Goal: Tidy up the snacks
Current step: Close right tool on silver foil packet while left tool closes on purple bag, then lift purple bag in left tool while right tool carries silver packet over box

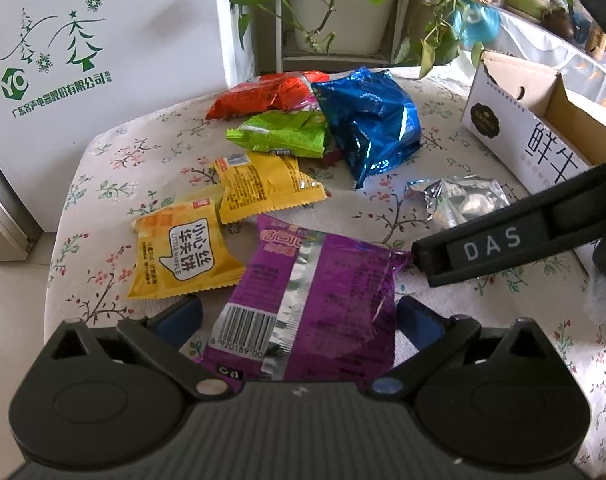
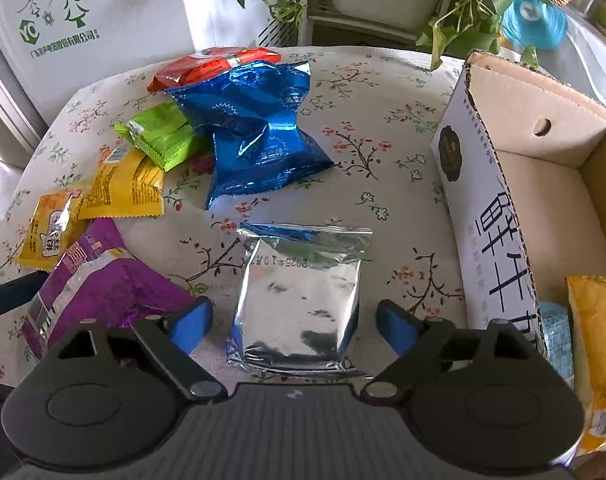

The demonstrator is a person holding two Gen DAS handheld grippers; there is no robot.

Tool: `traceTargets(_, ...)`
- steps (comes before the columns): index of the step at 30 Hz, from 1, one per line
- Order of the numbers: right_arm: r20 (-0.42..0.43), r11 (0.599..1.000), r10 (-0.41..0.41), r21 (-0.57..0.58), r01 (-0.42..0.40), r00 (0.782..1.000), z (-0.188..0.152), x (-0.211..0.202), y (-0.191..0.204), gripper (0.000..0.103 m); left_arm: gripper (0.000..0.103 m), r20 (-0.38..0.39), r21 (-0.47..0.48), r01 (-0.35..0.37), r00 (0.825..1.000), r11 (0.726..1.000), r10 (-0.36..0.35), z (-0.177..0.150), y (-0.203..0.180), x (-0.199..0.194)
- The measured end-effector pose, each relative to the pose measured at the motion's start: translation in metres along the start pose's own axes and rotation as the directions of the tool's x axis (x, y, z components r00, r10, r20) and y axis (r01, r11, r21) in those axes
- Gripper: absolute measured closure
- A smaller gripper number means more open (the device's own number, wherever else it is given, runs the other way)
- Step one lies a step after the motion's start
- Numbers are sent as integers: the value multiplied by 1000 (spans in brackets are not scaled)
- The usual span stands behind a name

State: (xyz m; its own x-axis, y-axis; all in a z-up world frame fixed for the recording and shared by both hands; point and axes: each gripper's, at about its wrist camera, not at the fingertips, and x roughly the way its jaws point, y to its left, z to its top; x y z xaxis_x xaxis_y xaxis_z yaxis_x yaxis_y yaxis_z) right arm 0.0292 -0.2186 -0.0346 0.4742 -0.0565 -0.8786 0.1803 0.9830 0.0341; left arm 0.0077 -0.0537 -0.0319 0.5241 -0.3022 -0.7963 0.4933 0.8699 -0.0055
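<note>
Several snack packets lie on a floral tablecloth (image 1: 151,148). My left gripper (image 1: 299,320) stands open around the near end of a purple packet (image 1: 323,292), and its pads do not press on the packet. My right gripper (image 2: 295,328) is open too, with a silver foil packet (image 2: 303,300) lying flat between its blue fingers (image 2: 191,328). Behind lie two yellow packets (image 1: 183,256) (image 1: 263,188), a green one (image 1: 283,132), a blue foil bag (image 1: 371,120) and a red one (image 1: 263,94). A cardboard box (image 2: 543,152) at the right holds a yellow packet (image 2: 595,340) and a pale blue one (image 2: 555,336).
A black finger marked DAS (image 1: 491,248) crosses the left wrist view beside the purple packet. A white appliance (image 1: 63,60) stands at the table's left. Potted plants on a white rack (image 1: 343,8) stand behind the table. Bare cloth shows between the blue bag and the box.
</note>
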Motion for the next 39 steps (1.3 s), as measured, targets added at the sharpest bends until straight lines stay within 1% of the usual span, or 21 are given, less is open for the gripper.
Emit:
traceTargets(6,0,1000,2,-5,-2,1000,0,0,0,11,0,-13,2,0,1000,1000,0,3,0,1)
traceTargets(8,1,1000,1,-1,-1,1000,1,-1,-2,14,1,-17,2,-2,1000,1000,2,4,-1,0)
traceTargets(9,3,1000,-1,-1,1,1000,1,-2,-2,17,3,-16,2,1,1000,1000,-1,4,-1,0)
traceTargets(11,5,1000,-2,-2,2,1000,1,-4,-4,22,9,-13,6,7,1000,1000,-7,6,-3,-1)
traceTargets(13,10,1000,0,-12,0,1000,1,-6,-5,31,24,-7,11,25,1000,1000,-25,7,-6,-4)
traceTargets(15,18,1000,14,-24,-14,1000,0,-9,-4,37,34,2,18,33,999,999,-33,9,-9,-6)
traceTargets(16,17,1000,18,-25,-18,1000,0,-10,-4,37,35,6,21,30,1000,999,-30,9,-10,-7)
traceTargets(21,22,999,46,-11,-45,999,0,-16,-8,37,37,0,-37,31,1000,999,-31,8,-6,-10)
traceTargets(23,36,998,54,-17,-54,998,0,-21,-9,37,36,-2,-71,47,999,996,-47,6,-1,-12)
traceTargets(28,48,997,70,-15,-69,996,-1,-30,-12,37,36,11,-95,49,999,994,-48,-3,1,-19)
traceTargets(32,53,997,73,-17,-72,996,-3,-35,-17,37,37,17,-93,15,1000,996,-14,-11,-3,-25)
traceTargets(37,64,996,85,-16,-84,994,-3,-39,-21,37,38,23,-122,9,1000,992,-6,-18,-3,-32)
traceTargets(39,72,995,96,-19,-95,993,-4,-43,-22,37,38,27,-143,18,1000,990,-14,-21,-1,-36)
